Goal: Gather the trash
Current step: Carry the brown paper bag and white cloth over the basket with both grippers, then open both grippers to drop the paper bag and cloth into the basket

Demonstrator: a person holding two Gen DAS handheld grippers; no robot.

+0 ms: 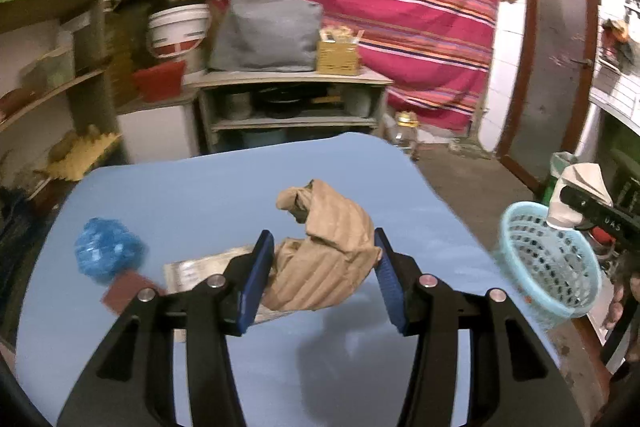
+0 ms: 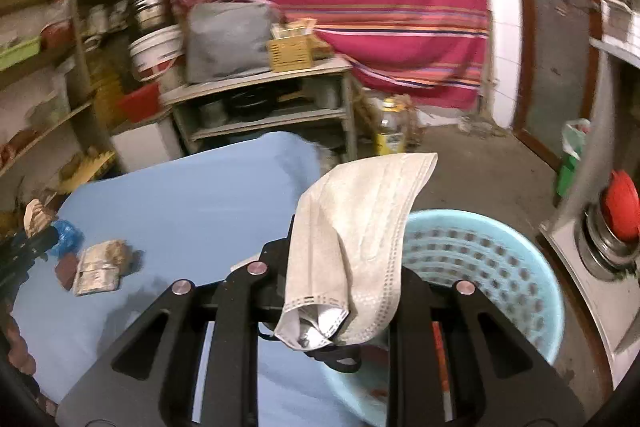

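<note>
A crumpled brown paper (image 1: 320, 247) is clamped between the blue pads of the left gripper (image 1: 320, 267) and carried above the blue table (image 1: 200, 195). A used face mask (image 2: 352, 239) is pinched in the right gripper (image 2: 340, 283), its jaws narrow, and is draped over them just at the rim of the light blue basket (image 2: 500, 259), which sits at three o'clock of the table. Little can be seen in the basket, so collection is judged to be at an early stage. Left on the table at nine o'clock are a blue plastic wad (image 1: 106, 253), a flat printed wrapper (image 2: 98, 271) and a dark red scrap (image 1: 128, 291). Both grippers are angled downward, toward the basket.
</note>
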